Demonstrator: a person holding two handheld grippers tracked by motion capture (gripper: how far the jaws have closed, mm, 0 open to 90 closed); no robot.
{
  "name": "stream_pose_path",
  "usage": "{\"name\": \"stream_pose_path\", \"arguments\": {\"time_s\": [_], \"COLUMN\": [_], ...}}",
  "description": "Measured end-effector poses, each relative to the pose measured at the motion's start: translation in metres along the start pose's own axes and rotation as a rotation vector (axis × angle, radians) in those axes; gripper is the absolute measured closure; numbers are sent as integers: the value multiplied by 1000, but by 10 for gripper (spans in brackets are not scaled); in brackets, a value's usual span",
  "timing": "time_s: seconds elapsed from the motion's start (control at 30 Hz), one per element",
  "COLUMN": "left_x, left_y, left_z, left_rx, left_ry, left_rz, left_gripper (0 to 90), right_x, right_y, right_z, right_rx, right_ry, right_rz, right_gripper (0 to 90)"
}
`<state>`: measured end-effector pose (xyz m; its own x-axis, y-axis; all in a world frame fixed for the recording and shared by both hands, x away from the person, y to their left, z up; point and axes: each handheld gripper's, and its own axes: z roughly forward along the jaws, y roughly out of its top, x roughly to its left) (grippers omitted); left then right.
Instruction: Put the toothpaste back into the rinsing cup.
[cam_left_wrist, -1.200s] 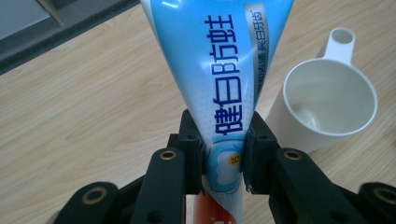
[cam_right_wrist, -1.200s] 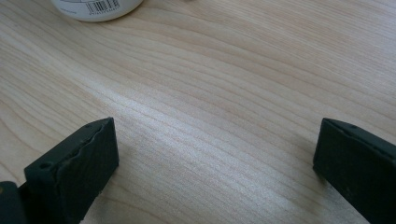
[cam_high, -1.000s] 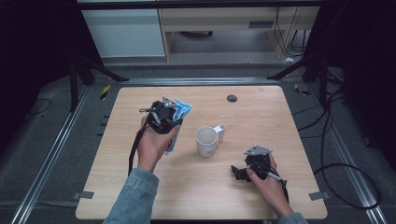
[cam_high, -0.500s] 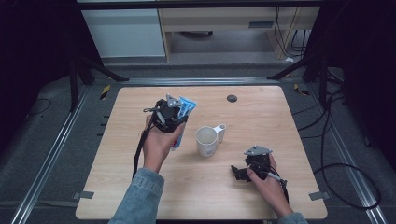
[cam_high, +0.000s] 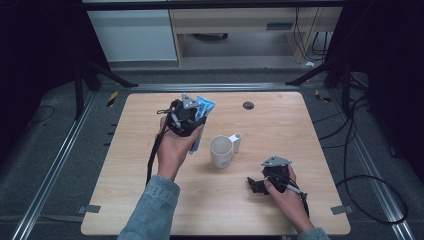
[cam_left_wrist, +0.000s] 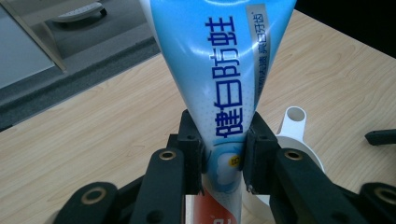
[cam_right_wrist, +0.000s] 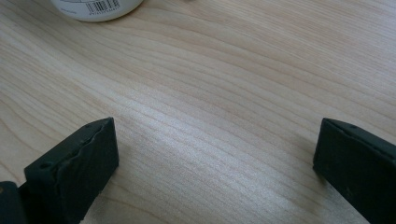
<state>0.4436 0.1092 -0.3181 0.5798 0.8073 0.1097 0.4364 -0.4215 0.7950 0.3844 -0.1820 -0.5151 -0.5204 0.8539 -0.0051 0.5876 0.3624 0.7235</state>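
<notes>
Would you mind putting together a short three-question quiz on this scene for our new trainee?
1. True or false: the left gripper is shut on the blue toothpaste tube.
2. Multiple choice: the white mug stands (A) between the two grippers, (B) at the table's far right corner, (C) inside the right gripper's jaws.
3. Fill in: the right gripper rests low over the wooden table with its jaws ____.

Key
1. True: the jaws clamp the tube on both sides.
2. A: it sits upright on the table, right of the tube and left of the right gripper.
3. Open: bare wood shows in the wide gap.
</notes>
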Motion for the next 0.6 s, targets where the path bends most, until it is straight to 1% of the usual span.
{"name": "stream_pose_path", "arguments": {"time_s": [0.23,0.4,0.43,0.5,0.53,0.57,0.6], "left_x": [-5,-7,-7,-8,-10,-10,-10], "left_y": [8,11,12,13,13,14,14], "left_z": [0,-1,-1,0,0,0,1], "left_rx": [-26,-44,-57,-61,-57,-67,-69], "left_ry": [5,7,14,17,12,16,16], "left_rz": [10,6,21,25,18,24,20], "left_gripper": [721,721,721,721,721,721,721], "right_x": [0,0,0,0,0,0,0], "right_y": [0,0,0,0,0,0,0], "right_z": [0,0,0,0,0,0,0], "right_rx": [0,0,0,0,0,0,0], "right_ry": [0,0,1,2,3,4,3], "right_rz": [0,-1,-1,-3,-3,-2,-4], "right_gripper": [3,3,4,3,3,4,3]}}
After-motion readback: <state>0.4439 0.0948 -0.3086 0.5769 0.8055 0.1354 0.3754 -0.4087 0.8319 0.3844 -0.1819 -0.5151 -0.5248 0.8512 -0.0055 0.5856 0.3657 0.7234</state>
